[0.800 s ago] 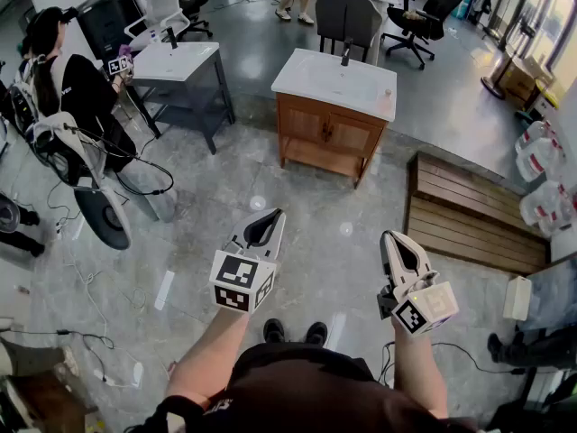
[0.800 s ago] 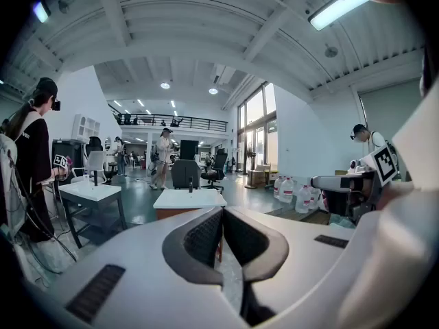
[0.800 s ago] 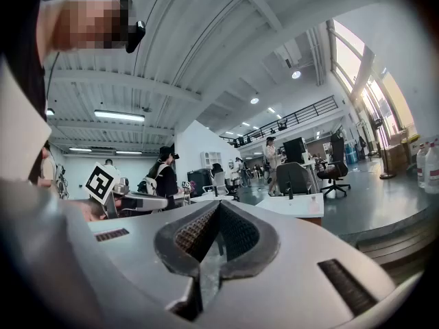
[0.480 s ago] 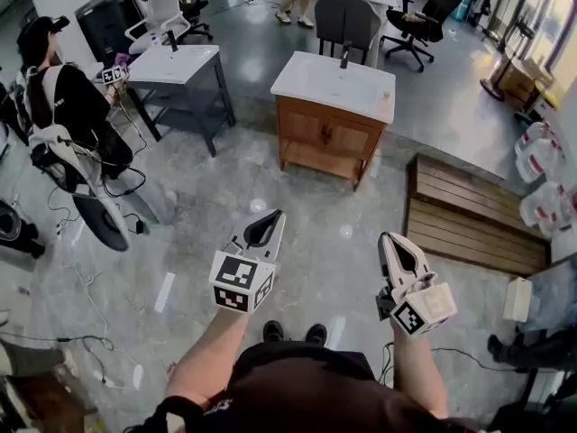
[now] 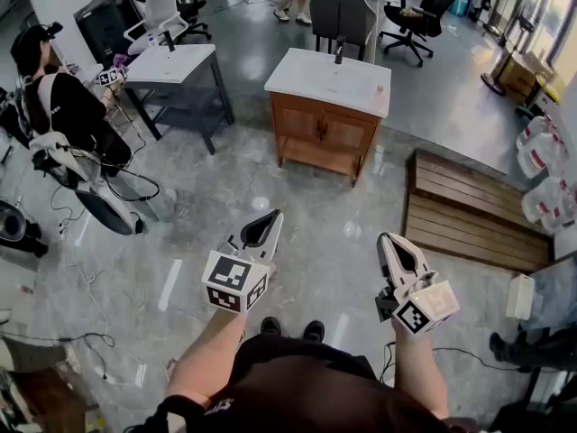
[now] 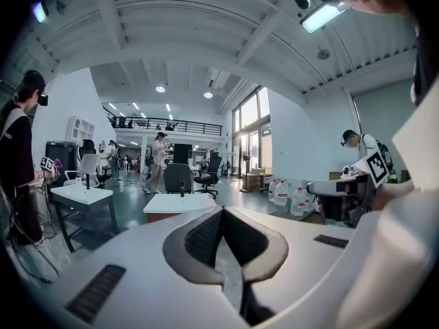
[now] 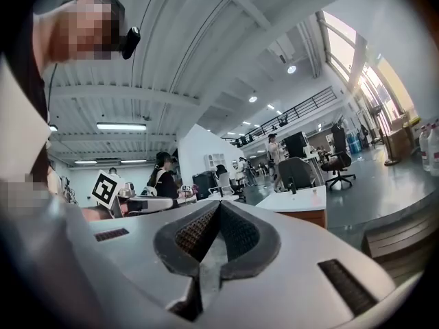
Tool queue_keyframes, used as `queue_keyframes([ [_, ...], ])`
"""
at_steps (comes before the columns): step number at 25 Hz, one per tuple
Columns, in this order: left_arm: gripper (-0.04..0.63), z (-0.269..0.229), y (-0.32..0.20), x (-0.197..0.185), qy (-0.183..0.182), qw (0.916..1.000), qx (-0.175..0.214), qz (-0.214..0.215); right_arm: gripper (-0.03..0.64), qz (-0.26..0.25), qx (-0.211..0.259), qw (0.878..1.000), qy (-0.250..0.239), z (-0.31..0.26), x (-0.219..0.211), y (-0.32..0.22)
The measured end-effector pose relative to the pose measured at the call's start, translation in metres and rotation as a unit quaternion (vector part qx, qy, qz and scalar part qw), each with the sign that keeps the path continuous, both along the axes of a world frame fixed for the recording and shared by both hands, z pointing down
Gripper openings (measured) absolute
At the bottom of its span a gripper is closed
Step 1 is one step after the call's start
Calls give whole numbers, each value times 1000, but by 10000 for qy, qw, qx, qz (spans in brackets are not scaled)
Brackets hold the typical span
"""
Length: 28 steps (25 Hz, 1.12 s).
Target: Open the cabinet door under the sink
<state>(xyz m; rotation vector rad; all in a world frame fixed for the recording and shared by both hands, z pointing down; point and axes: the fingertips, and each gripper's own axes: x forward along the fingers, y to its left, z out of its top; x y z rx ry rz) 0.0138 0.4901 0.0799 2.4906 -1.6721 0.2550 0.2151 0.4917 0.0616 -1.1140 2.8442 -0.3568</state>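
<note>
I note a glossy grey floor (image 5: 306, 201). Standing on it: wooden sink cabinet (image 5: 325, 135) upper centre, white-topped table (image 5: 176, 66) upper left, slatted wooden platform (image 5: 462, 216) at right. Cables (image 5: 72, 336) trail lower left.

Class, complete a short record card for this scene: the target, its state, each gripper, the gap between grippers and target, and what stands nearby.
target: wooden sink cabinet with white top
state: cabinet doors both look closed
left gripper: shut, empty, held over the floor
right gripper: shut, empty, held over the floor
gap: open floor lies between both grippers and the cabinet; no contact
nearby: wooden platform to the cabinet's right; second sink table to its left; a person beside that table
</note>
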Motion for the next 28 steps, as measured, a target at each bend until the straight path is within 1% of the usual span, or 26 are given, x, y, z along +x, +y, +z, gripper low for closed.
queue_keyframes([
  [3, 15, -4, 2, 16, 23, 10000, 69, 39, 14, -99, -67, 9999, -43, 4, 9, 3],
  [6, 17, -5, 6, 29, -41, 9998, 167, 49, 14, -132, -115, 9998, -76, 8, 19, 6],
  [10, 17, 1, 3, 30, -88, 9998, 131, -78, 14, -147, -157, 9997, -116, 12, 26, 1],
  [14, 17, 9, -17, 25, -45, 10000, 36, -19, 14, -196, -249, 9995, -82, 19, 20, -19],
  [18, 17, 22, -57, 14, 108, 9999, -80, 73, 14, -299, -313, 9991, -5, 25, 2, -54],
  [21, 17, 30, -97, 2, 188, 9996, -120, 187, 14, -245, -355, 9991, 55, 30, -12, -91],
  [25, 17, 30, -164, -21, 145, 9987, -93, 482, 14, -47, -460, 9989, 49, 35, -34, -157],
  [28, 17, 30, -213, -46, 97, 9978, -128, 648, 14, -57, -551, 9984, 72, 36, -67, -204],
])
